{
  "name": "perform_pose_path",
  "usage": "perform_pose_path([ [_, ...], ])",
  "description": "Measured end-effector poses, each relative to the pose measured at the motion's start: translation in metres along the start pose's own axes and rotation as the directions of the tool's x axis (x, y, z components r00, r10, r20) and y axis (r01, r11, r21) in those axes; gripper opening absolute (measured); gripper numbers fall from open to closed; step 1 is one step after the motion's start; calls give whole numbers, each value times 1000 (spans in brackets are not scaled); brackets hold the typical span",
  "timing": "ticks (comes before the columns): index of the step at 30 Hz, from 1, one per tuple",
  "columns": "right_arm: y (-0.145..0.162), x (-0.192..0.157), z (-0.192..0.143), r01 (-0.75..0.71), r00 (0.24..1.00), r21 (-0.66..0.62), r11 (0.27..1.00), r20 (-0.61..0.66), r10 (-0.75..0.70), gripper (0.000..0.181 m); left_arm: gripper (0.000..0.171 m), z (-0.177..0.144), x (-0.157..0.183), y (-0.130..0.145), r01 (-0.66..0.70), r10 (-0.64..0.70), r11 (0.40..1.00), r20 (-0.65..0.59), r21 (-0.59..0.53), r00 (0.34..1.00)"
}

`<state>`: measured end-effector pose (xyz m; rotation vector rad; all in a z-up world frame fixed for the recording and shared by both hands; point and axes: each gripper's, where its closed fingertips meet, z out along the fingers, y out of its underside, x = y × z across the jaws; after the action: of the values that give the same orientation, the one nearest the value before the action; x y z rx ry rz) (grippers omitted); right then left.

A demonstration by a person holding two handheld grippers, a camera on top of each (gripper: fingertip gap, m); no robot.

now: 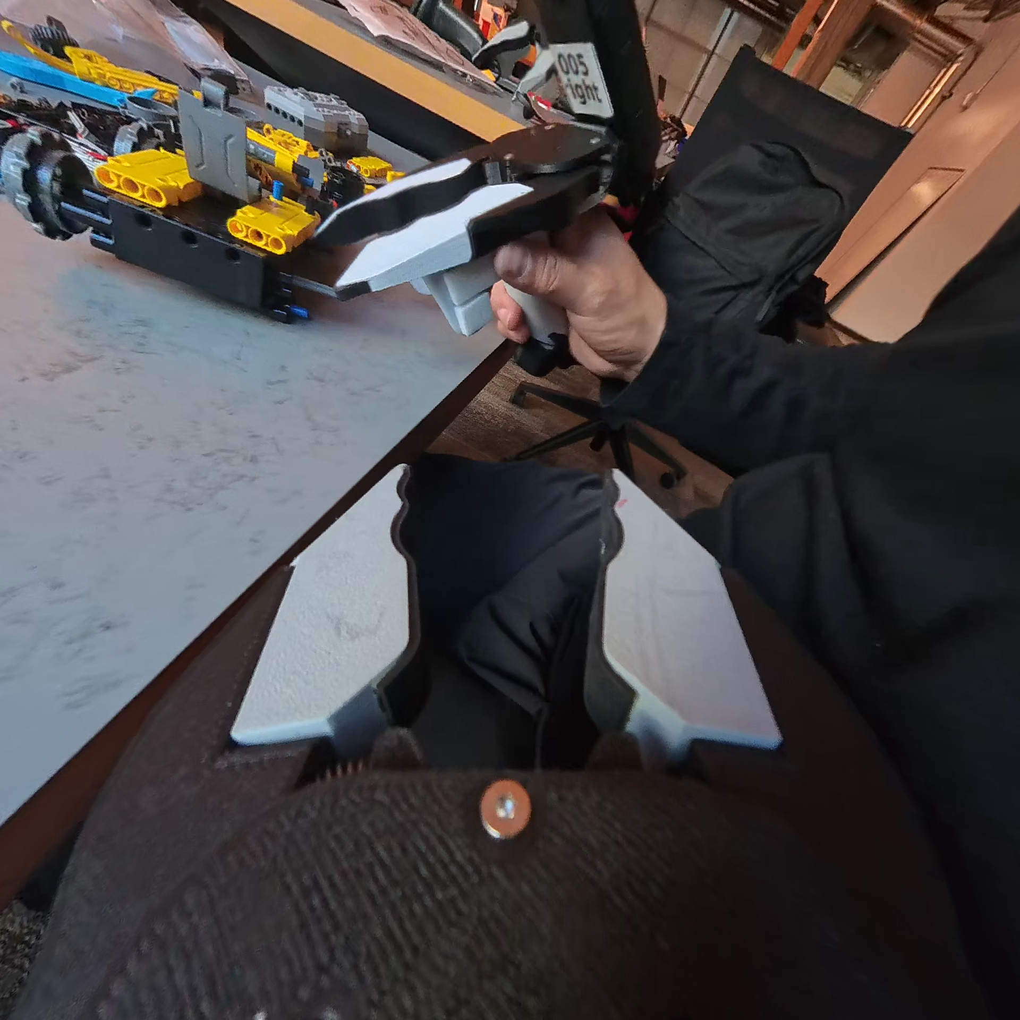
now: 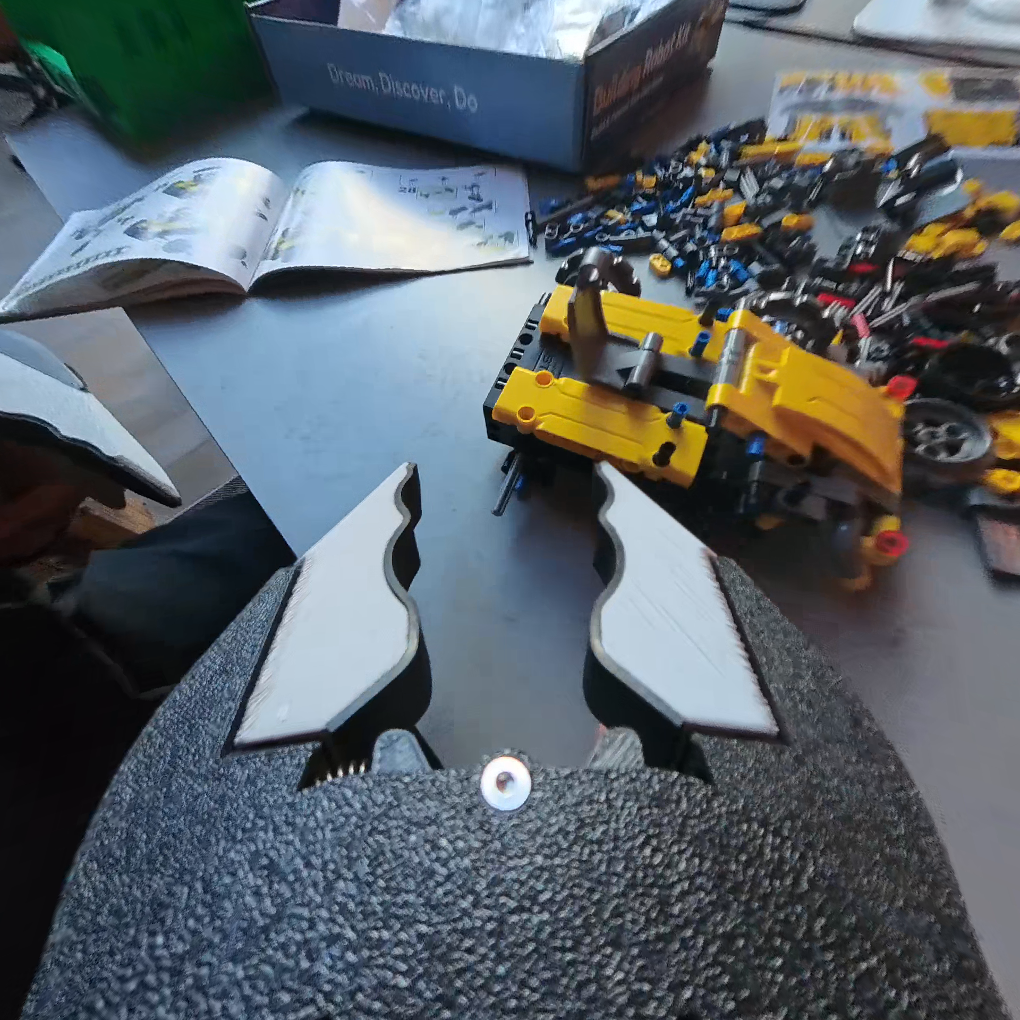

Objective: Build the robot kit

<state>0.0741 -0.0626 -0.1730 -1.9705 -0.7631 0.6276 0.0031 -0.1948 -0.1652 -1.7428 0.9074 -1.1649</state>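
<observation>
A partly built yellow and black brick vehicle (image 2: 690,397) stands on the dark grey table (image 2: 331,386). My right gripper (image 2: 505,474) is open and empty, hovering just short of the vehicle's rear end, with its right fingertip (image 2: 604,477) closest to it. In the left wrist view the vehicle (image 1: 193,182) is at the far left, and the right gripper (image 1: 336,259), held by a hand (image 1: 579,298), points at it. My left gripper (image 1: 508,485) is open and empty, off the table's near edge, over a person's dark clothing. Its finger also shows in the right wrist view (image 2: 83,430).
A heap of loose black, yellow and blue brick parts (image 2: 828,248) lies beyond and right of the vehicle. An open instruction booklet (image 2: 265,221), a grey cardboard box (image 2: 469,83) and a green box (image 2: 138,55) stand farther back. A black office chair (image 1: 745,221) stands beside the table.
</observation>
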Motion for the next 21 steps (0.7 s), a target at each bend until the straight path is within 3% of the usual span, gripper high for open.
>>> perform_pose_path([
  [7,2,-9,17,-114,993,-92,989,30,117,61,62,0,2,2,-6,6,1000,-25,-14,1000],
  [21,2,-7,17,-149,988,-49,988,35,151,55,58,1,3,6,-55,55,998,9,-39,998],
])
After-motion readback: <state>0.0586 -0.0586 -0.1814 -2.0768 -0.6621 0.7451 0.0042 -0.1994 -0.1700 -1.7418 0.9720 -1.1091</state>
